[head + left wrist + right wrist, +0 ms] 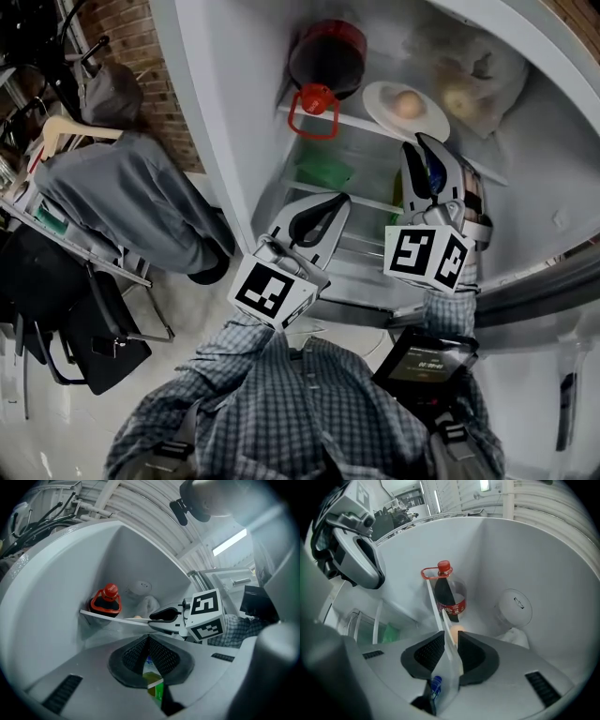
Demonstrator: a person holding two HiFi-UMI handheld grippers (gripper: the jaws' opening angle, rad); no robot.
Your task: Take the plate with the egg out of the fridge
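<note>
A white plate (pixel 428 122) with a tan egg (pixel 407 103) rests on the upper glass shelf (pixel 352 120) of the open fridge. My right gripper (pixel 421 146) reaches up to the plate's near rim. In the right gripper view the plate (pixel 449 641) runs edge-on between the two black pads (pixel 430 653), which press on it, and the egg (pixel 457 631) lies just past them. My left gripper (pixel 322 210) hangs lower and to the left, in front of the lower shelves, shut with nothing in it (pixel 149 643).
A dark bottle (pixel 326 52) with a red cap and carry ring (pixel 314 101) stands left of the plate. A clear bag of food (pixel 469 75) lies to the right. A green pack (pixel 323 173) sits one shelf down. A person's checked shirt (pixel 309 403) fills the foreground.
</note>
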